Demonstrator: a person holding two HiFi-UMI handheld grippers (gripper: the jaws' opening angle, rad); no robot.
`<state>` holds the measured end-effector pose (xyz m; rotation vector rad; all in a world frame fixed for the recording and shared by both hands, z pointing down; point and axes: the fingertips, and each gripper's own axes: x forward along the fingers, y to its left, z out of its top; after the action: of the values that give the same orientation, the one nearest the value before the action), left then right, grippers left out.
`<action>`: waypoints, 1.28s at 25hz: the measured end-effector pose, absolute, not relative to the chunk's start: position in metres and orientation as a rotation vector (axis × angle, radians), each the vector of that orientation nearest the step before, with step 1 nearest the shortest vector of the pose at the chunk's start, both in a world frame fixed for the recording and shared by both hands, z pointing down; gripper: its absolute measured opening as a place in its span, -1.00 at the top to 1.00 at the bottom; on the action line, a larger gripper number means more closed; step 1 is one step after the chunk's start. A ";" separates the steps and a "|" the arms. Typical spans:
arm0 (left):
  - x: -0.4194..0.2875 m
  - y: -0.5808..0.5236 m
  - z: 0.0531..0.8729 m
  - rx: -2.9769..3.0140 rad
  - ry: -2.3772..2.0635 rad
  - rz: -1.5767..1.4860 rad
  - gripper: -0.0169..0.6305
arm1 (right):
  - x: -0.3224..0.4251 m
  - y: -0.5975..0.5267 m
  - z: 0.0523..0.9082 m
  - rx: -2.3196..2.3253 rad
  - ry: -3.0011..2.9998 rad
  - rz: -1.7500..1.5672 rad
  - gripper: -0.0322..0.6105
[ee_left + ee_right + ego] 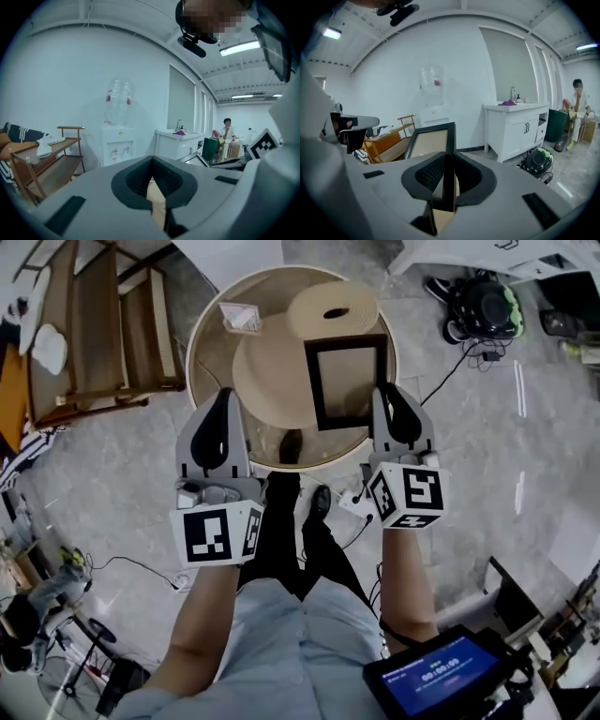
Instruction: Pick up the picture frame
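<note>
Round table, tan, below. Picture frame, black, raised over table, rt edge pinched in right gripper. Left gripper: jaws pressed together, nothing btwn, left of frame.

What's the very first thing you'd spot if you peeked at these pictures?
The black picture frame jumps out first: the right claw is pinching its right edge and holding it over the round table. Just behind it, a big tan hat fills the middle of that table.
</note>
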<state>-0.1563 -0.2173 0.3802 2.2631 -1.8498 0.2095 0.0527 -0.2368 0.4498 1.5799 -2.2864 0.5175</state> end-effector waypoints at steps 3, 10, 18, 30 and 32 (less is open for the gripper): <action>-0.148 -0.201 0.339 2.282 -1.882 0.153 0.91 | 0.055 -0.228 0.391 1.608 -2.349 0.448 0.66; -0.120 -0.170 0.239 2.399 -1.975 0.013 0.91 | 0.067 -0.193 0.272 1.667 -2.471 0.258 0.65; -0.098 -0.119 0.148 2.496 -2.040 -0.088 0.91 | 0.074 -0.130 0.178 1.695 -2.568 0.100 0.65; -0.061 -0.073 0.091 2.579 -2.110 -0.139 0.91 | 0.098 -0.079 0.119 1.707 -2.641 -0.082 0.66; -0.055 -0.069 0.086 2.589 -2.116 -0.146 0.91 | 0.102 -0.076 0.115 1.709 -2.646 -0.097 0.66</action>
<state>-0.0553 -0.0690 0.0863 2.5889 -2.1159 -0.1462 0.1017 -0.0762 0.1145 1.7092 -2.6459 -0.0973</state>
